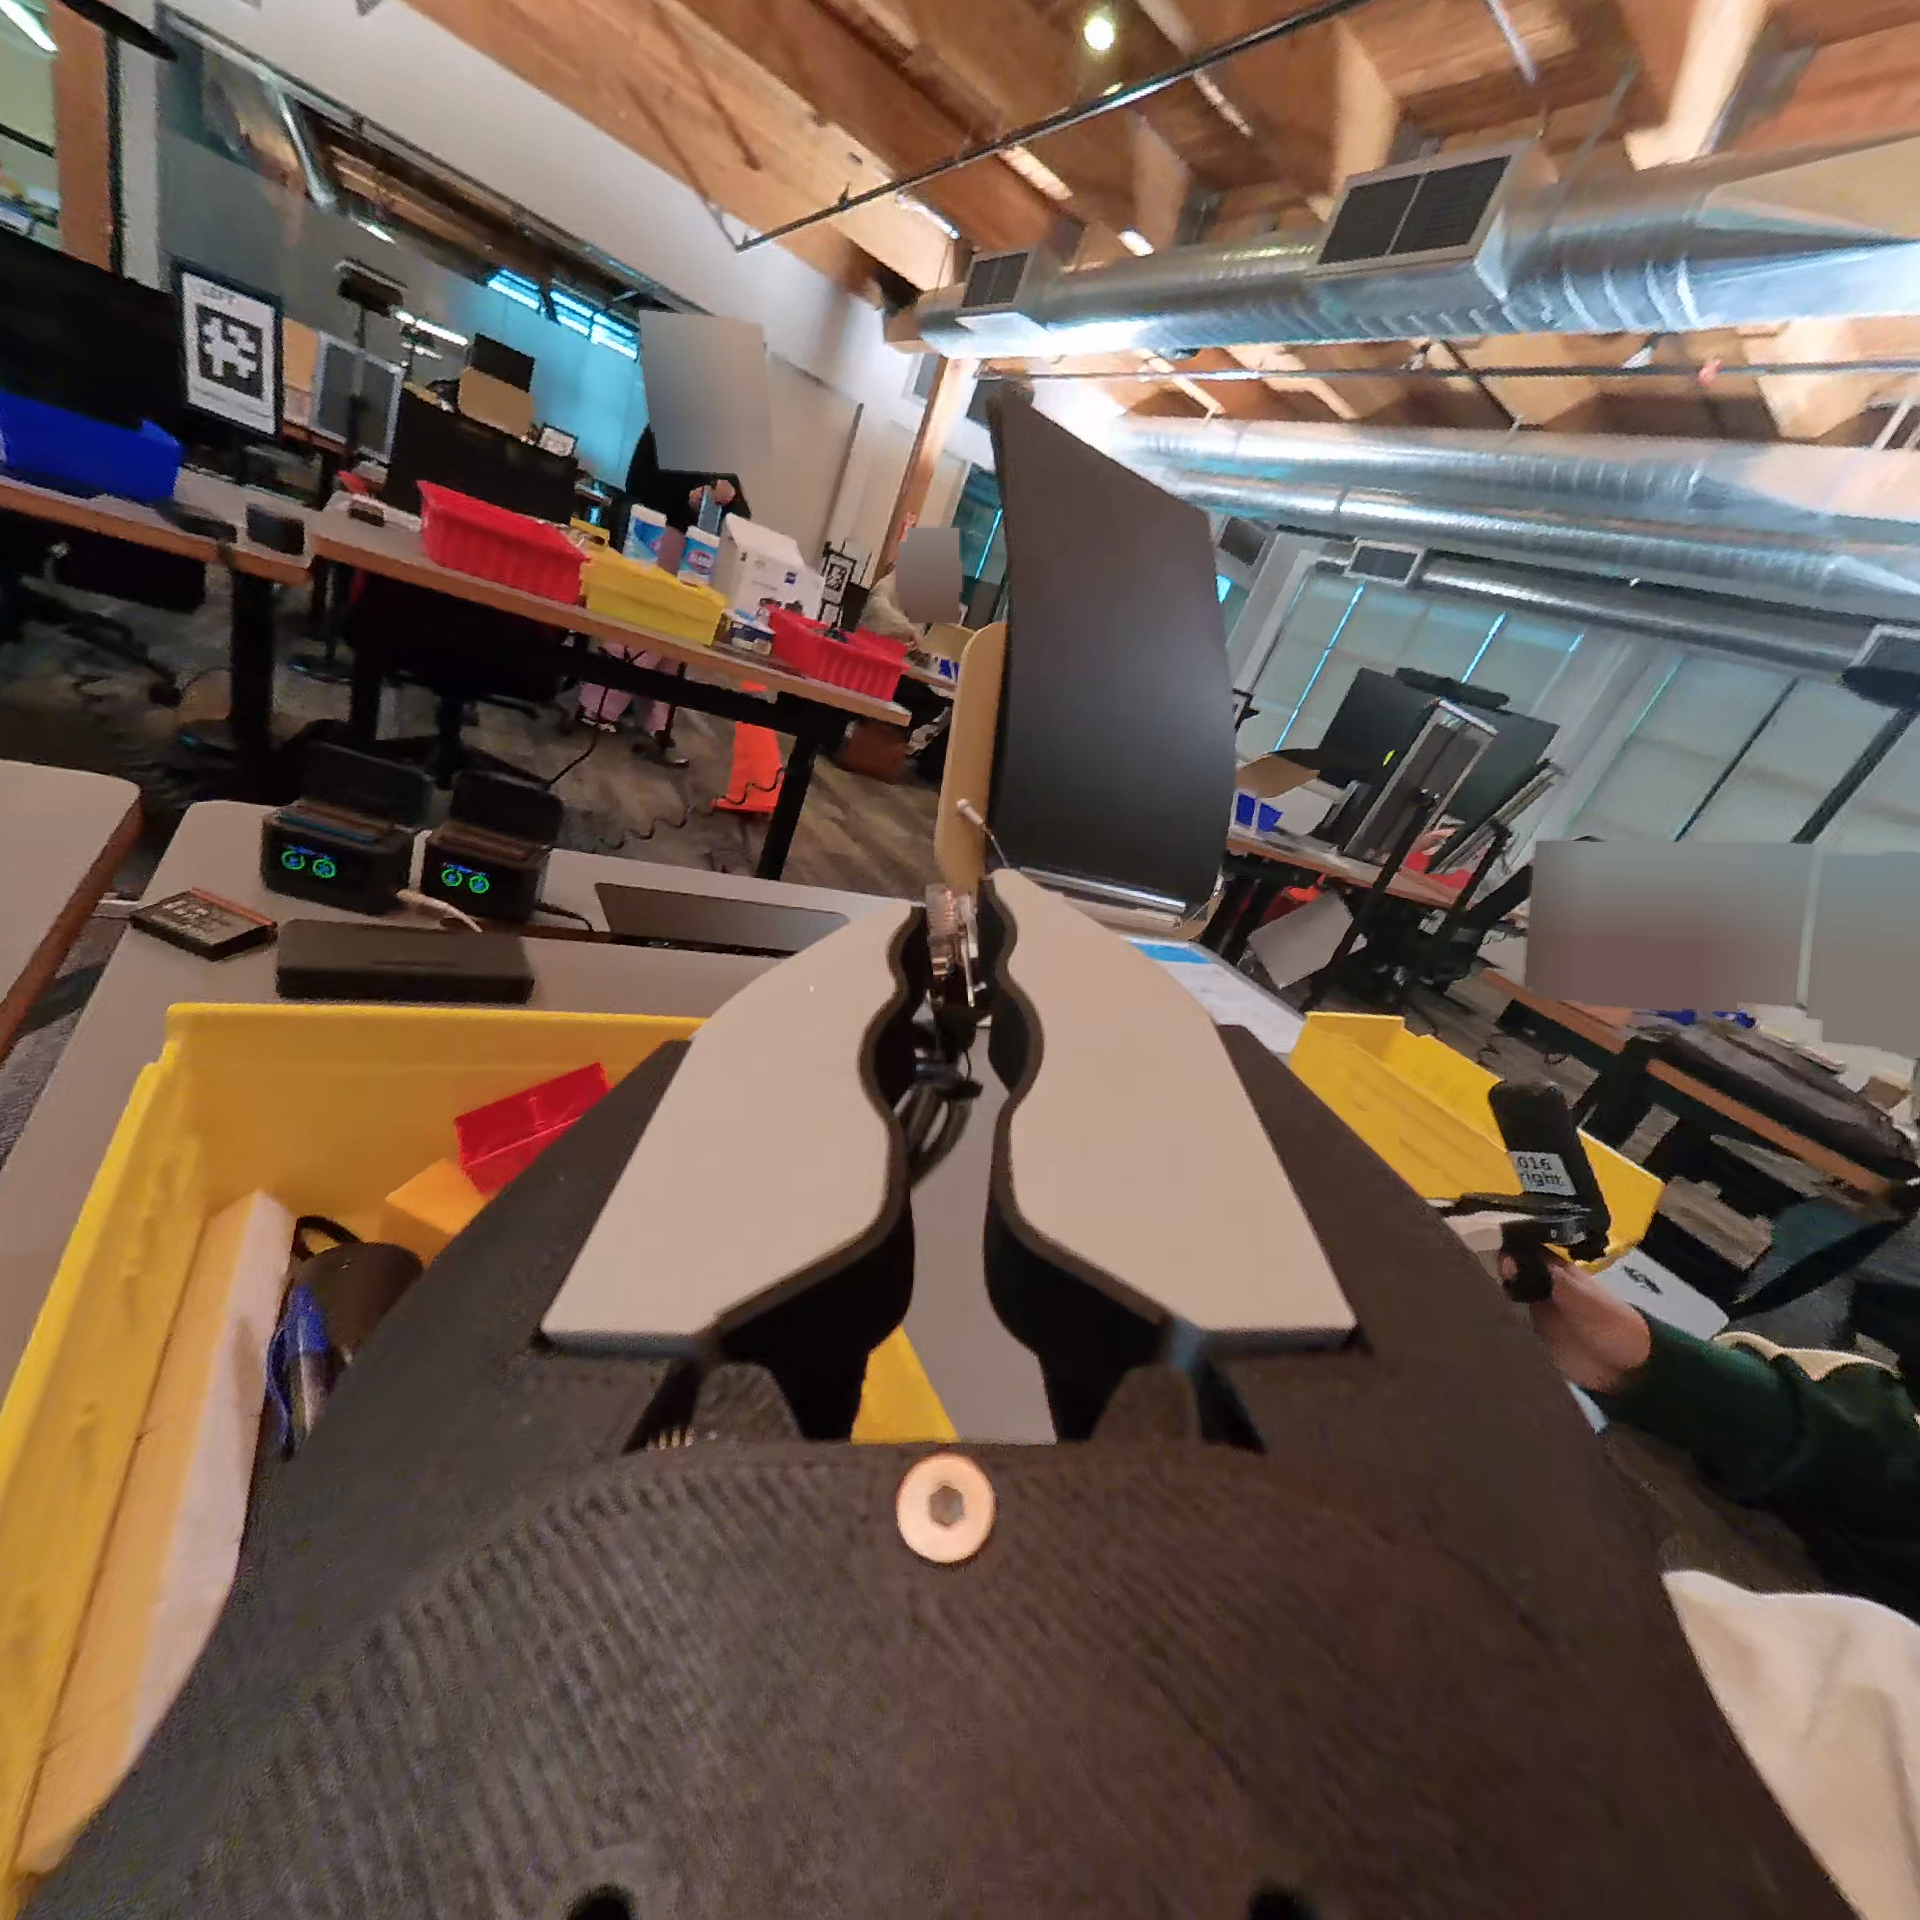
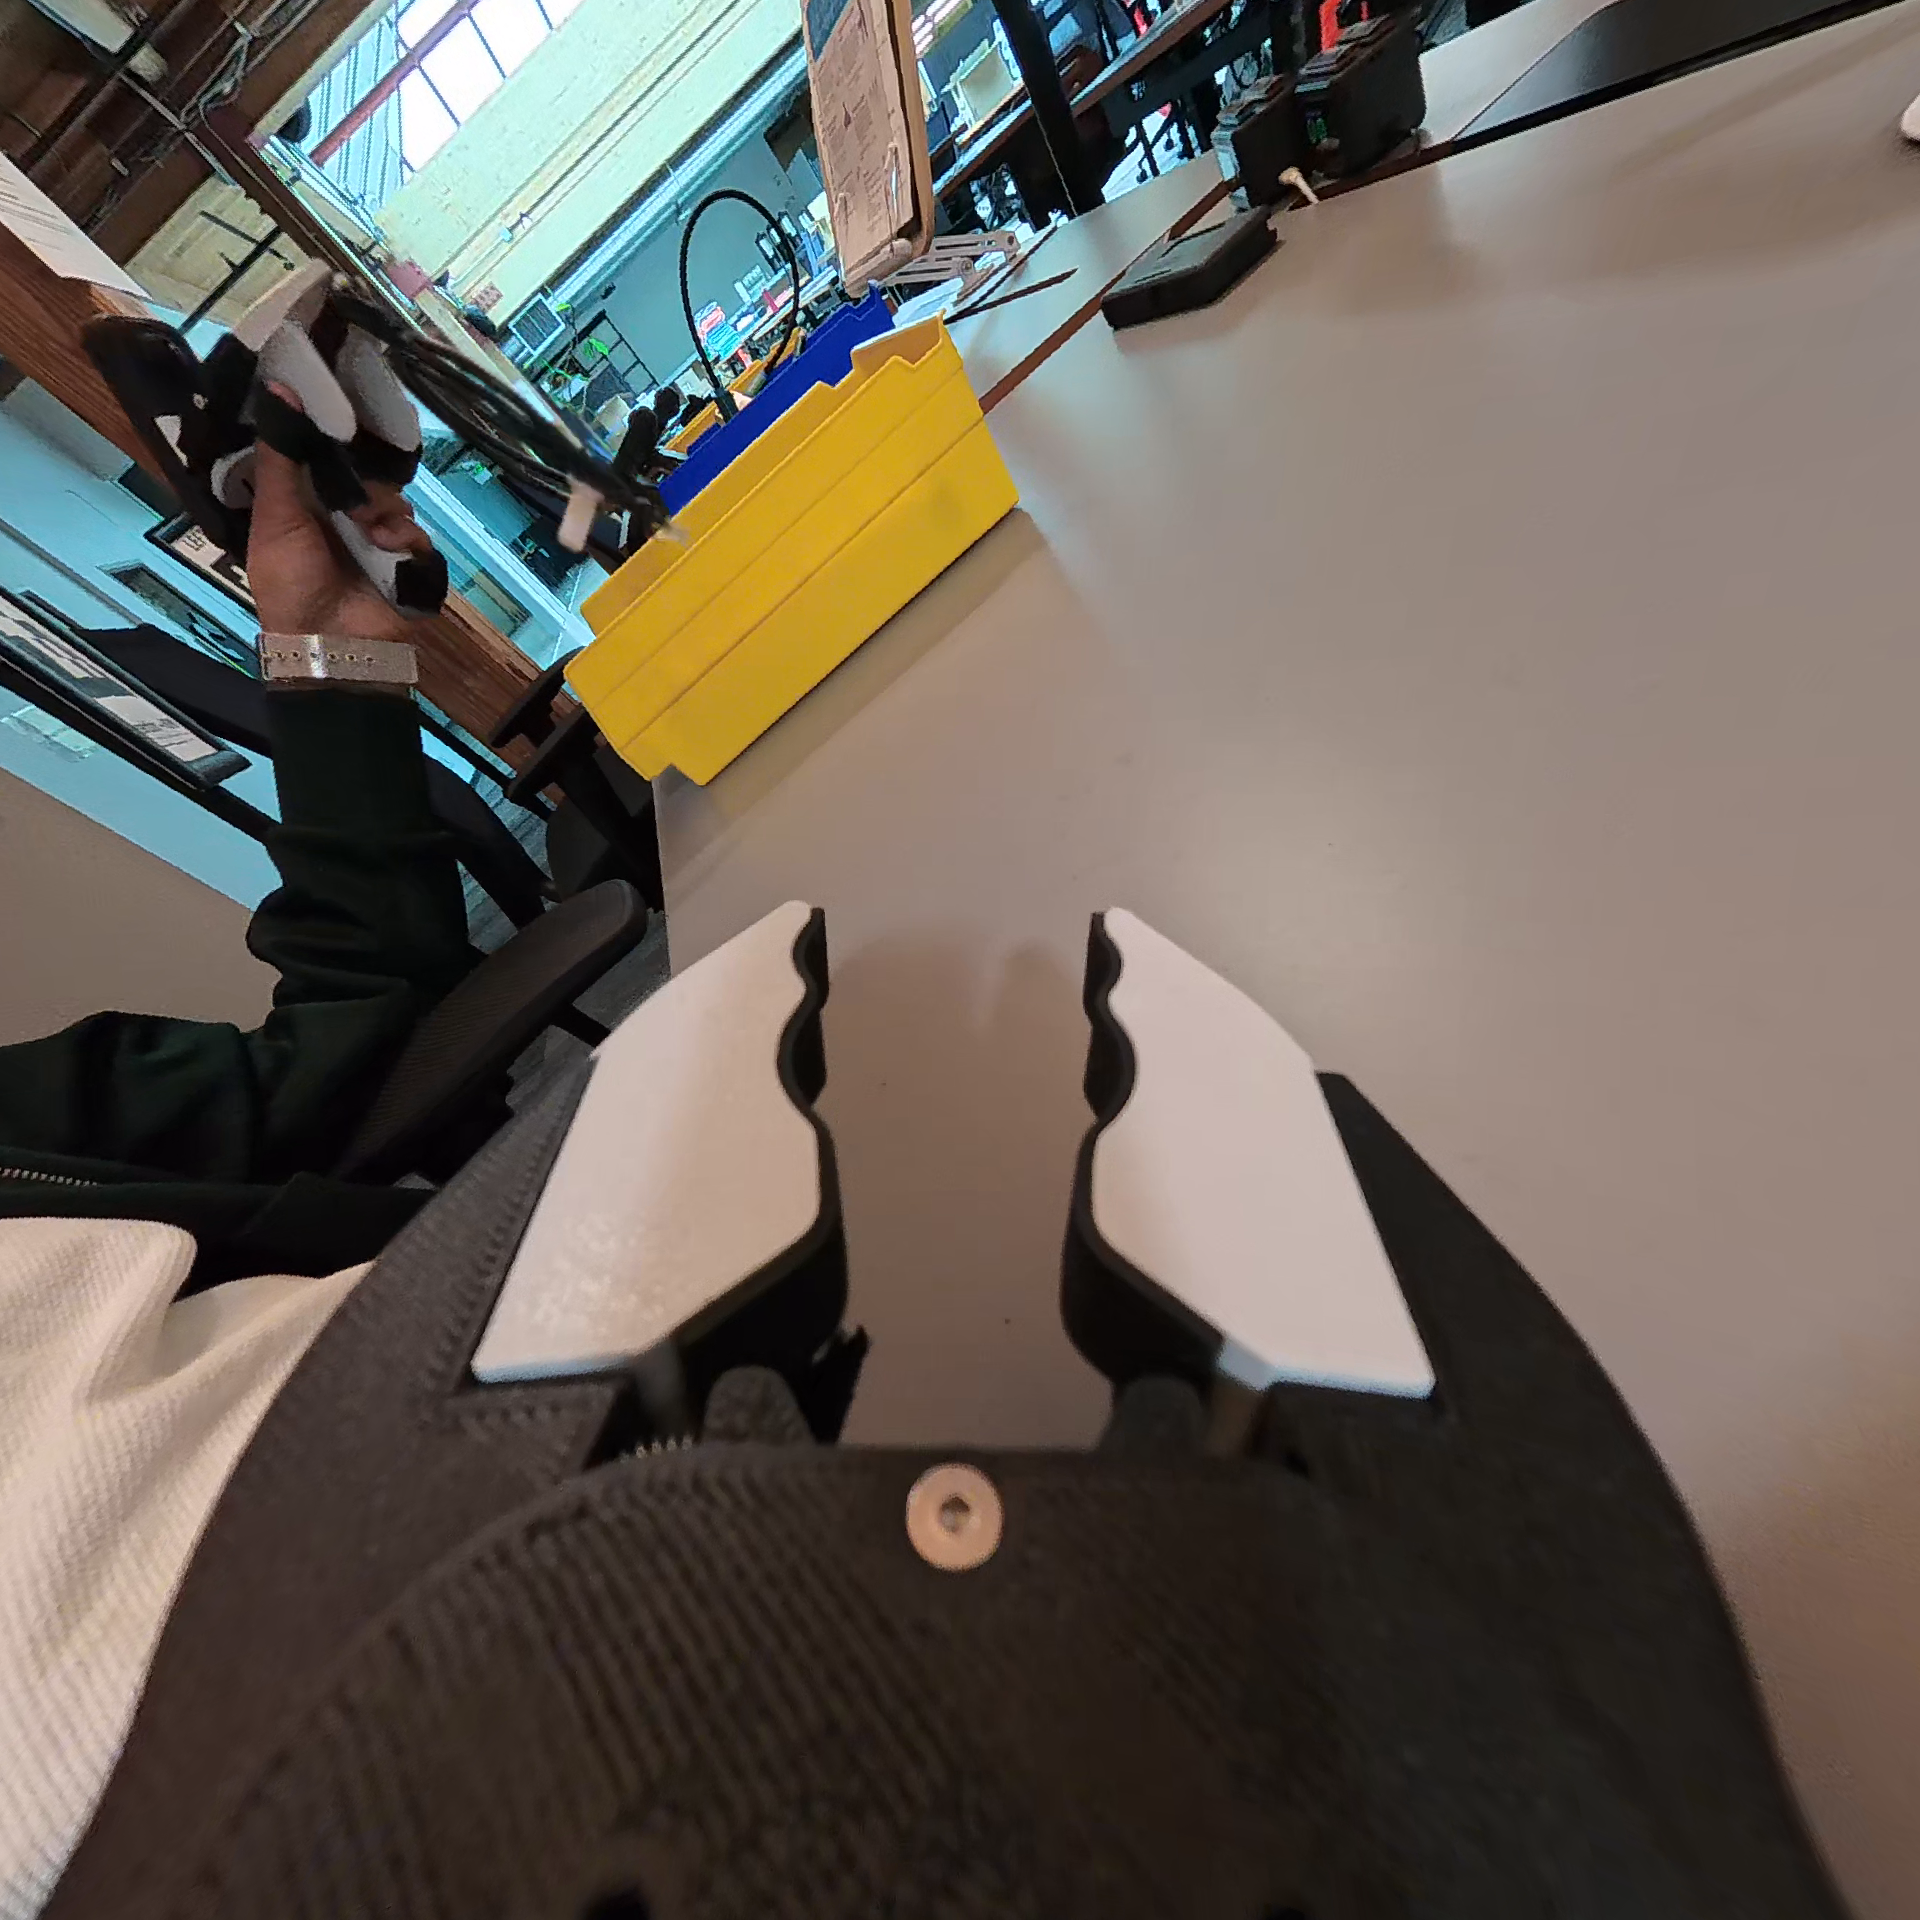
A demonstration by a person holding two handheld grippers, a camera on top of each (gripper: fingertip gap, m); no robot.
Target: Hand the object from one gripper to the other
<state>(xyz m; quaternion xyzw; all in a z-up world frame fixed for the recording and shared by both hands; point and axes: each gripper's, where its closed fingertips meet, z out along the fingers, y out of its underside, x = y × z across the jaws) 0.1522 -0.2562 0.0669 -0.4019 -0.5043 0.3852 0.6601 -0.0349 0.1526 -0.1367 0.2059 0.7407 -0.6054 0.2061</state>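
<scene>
Pinching a bundled black cable (image 1: 940, 1081) with clear plug ends, the left gripper (image 1: 951, 935) holds it aloft at ten o'clock; the right gripper (image 2: 956, 935) hovers over the worktop (image 2: 1455, 623), jaws spread.

Two grippers: the left gripper (image 1: 951, 925) and the right gripper (image 2: 956, 925). One black cable bundle (image 1: 940, 1081). Two yellow bins: near left (image 1: 312, 1049), far right (image 1: 1392, 1081). Two black chargers (image 1: 338, 847), far left.
</scene>
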